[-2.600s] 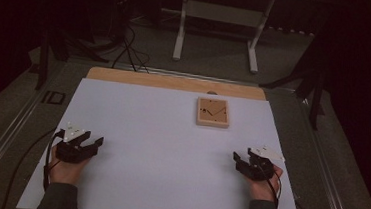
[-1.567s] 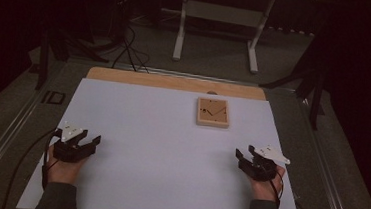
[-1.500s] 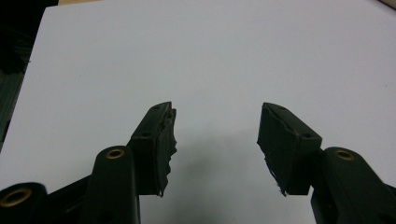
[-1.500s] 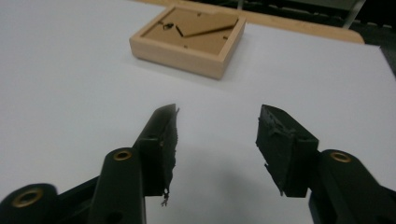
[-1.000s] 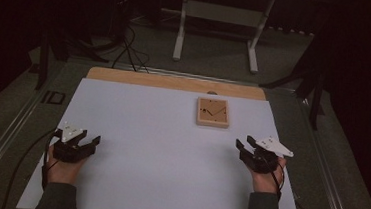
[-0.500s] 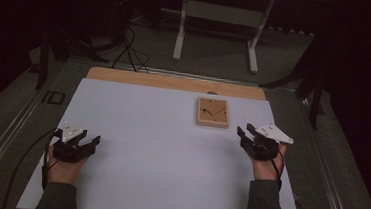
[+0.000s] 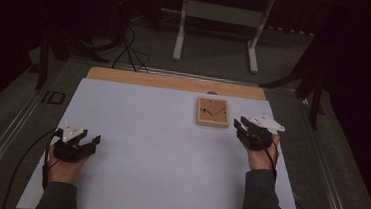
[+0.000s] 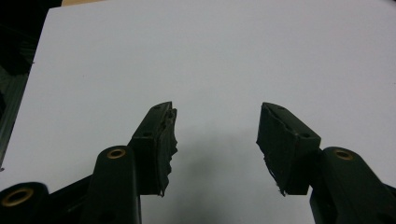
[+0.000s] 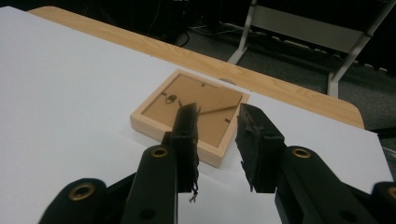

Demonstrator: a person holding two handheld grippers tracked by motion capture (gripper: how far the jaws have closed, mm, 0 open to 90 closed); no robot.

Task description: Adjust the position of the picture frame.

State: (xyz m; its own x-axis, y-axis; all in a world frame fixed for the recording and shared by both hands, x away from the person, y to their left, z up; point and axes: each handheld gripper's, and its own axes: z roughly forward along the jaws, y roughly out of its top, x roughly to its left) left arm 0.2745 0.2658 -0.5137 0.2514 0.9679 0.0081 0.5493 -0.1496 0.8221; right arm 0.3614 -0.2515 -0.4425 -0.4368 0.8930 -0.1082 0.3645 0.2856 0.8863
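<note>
Presently the right gripper (image 7: 242, 125), jaws narrowing but apart on nothing, nears the frame (image 7: 213, 111) lying face down at the table's (image 7: 145, 146) far right; recommend straddling its near edge squarely before clamping.

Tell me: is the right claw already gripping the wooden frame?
No. The right claw hangs short of the wooden frame, jaws apart with nothing between them.

Pale bare-wood picture frame (image 9: 187, 116) with matt brown board back, smooth matt white table sheet (image 7: 159, 152), rough-edged black rubbery gripper pads (image 8: 166, 140)
</note>
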